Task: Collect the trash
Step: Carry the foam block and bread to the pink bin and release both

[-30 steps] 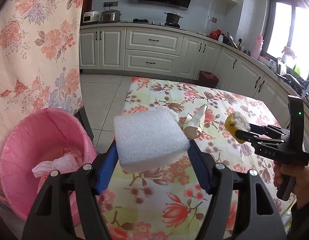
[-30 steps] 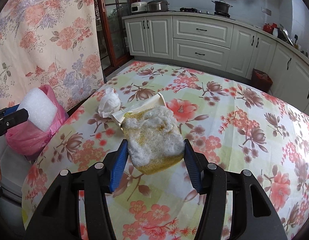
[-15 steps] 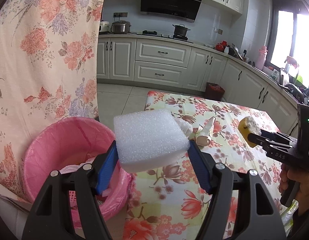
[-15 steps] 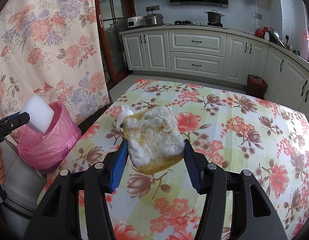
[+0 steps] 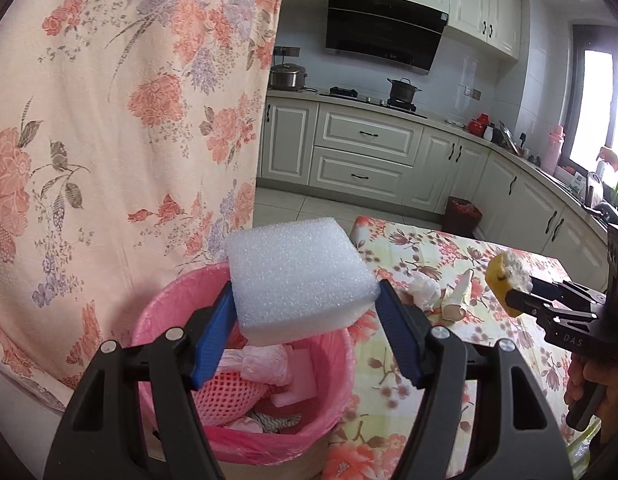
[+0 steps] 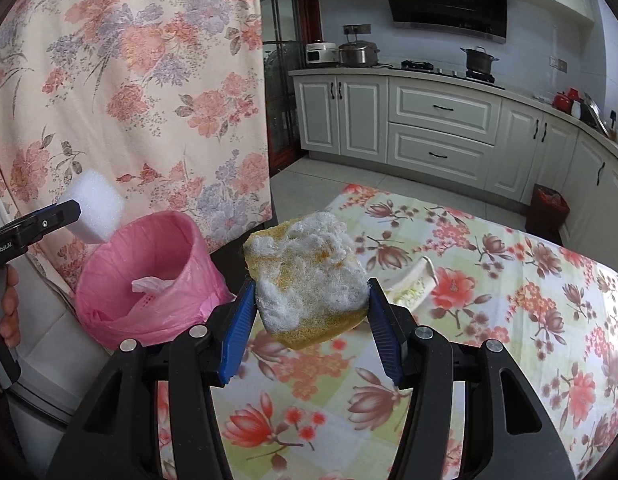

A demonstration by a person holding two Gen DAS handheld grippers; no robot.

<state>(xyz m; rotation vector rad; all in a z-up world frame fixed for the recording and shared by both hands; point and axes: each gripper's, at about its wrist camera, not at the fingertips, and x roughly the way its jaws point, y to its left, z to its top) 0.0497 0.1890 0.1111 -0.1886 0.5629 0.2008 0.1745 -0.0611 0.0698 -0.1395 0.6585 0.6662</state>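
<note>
A kitchen is seen in both views. White cabinets (image 5: 365, 160) run across the upper middle of the frame, and a black hood (image 5: 385, 36) hangs above a stove where a pot (image 5: 403, 90) stands. A flowered curtain (image 5: 129, 120) fills the left side. In the lower right a table (image 6: 529, 320) is covered with a flowered cloth; a crumpled tissue (image 5: 425, 294) and a folded wrapper (image 5: 461, 300) lie on it near its left edge.

A bin (image 5: 177, 304) lined with a pink bag stands just beside the table, at the lower left of the left wrist view. Pink netting, tissue and foam pieces are seen inside it.

A white foam block (image 5: 297, 276) is clamped between the blue pads of the left gripper (image 5: 305, 320). The block is thick, with rounded corners and a grainy surface. It is held in the air over the rim of the bin, as is seen at the left edge of the right wrist view (image 6: 95, 210).

A worn yellow sponge (image 6: 309, 284), covered with white fuzz on top, is pinched by the right gripper (image 6: 309, 320). It is held above the table, near the bin. In the left wrist view the right gripper (image 5: 521, 300) is seen from the side at the right edge, pointing to the left, with the sponge (image 5: 505, 280) at its tip.
</note>
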